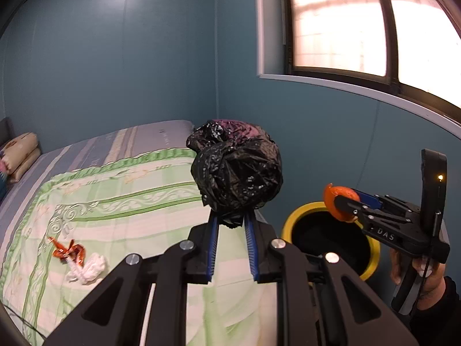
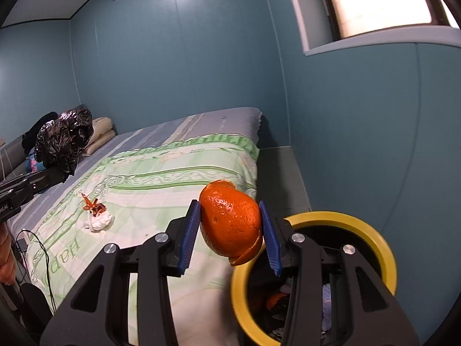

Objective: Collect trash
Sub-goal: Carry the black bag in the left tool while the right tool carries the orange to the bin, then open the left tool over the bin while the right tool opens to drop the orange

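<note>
1. The landmark here is the yellow-rimmed bin [image 2: 371, 227], standing on the floor against the blue wall at the foot corner of the bed [image 2: 178, 132].
2. The right gripper [image 2: 230, 230] is clamped on a piece of orange peel [image 2: 230, 222], its blue pads pressed to either side of it, jaws partway closed. The peel hangs just above the near-left edge of the bin's rim, not yet inside.
3. The left gripper [image 1: 232, 225] has pinched the bunched neck of a crumpled black plastic bag [image 1: 237, 170], jaws nearly closed on it. The bag balloons up above the fingertips, held over the edge of the bed, just to the left of the bin.
4. In the left wrist view a hand [image 1: 415, 271] in a dark sleeve grips the handle of the right gripper, to the right of the bin.
5. Well away from the bin, out on the green patterned quilt [image 1: 95, 190], lie a crumpled orange wrapper [image 1: 69, 252] and a wad of white tissue [image 1: 88, 268], touching each other.
6. Inside the bin, some dark litter and a scrap of orange show at the bottom.
7. Pillows [image 1: 21, 155] sit at the far end of the bed from the bin.
</note>
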{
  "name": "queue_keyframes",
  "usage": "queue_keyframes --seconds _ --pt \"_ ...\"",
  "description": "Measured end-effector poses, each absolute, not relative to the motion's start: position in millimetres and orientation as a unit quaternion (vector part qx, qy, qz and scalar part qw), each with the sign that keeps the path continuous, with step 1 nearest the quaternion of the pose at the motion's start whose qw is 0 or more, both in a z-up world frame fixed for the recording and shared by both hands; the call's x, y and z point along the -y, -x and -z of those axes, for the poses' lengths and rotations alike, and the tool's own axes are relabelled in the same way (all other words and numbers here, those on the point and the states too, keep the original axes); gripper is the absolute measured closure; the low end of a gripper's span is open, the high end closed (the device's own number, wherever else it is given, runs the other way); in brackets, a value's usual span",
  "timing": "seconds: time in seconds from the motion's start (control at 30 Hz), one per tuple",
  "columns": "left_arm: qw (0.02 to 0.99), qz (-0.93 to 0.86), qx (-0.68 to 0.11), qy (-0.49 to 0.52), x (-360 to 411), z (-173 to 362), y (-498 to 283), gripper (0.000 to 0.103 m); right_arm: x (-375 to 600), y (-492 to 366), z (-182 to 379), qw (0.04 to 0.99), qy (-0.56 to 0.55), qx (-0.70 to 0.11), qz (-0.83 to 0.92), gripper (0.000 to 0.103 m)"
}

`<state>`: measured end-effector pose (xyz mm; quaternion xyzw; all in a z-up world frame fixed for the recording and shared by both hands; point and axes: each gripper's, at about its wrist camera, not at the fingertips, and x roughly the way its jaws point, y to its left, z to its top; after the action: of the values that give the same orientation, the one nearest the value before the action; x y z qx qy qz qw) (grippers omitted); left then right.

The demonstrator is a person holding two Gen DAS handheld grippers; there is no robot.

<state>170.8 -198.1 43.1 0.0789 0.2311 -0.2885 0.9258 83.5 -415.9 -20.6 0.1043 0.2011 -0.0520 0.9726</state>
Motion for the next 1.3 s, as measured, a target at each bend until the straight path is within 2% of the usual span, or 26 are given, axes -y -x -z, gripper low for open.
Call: queue_keyframes --seconds 0.6,1.03,1.3 --pt "0.896 0.36 -0.231 -0.122 296.9 -30.3 -152.8 0.086 476.4 -47.7 45.2 0.963 -0.144 -0.194 0.122 0.063" --pt "0.869 0.384 -0.283 -0.128 356.5 10.2 -169.3 0.086 511.5 -48.1 73.4 0.947 -0.175 -0.213 0.164 0.063" --pt "0.855 0.382 -0.326 -0.132 383.0 48.2 -190.8 0.086 532.2 -62.6 99.5 0.926 -0.201 -0.258 0.187 0.062"
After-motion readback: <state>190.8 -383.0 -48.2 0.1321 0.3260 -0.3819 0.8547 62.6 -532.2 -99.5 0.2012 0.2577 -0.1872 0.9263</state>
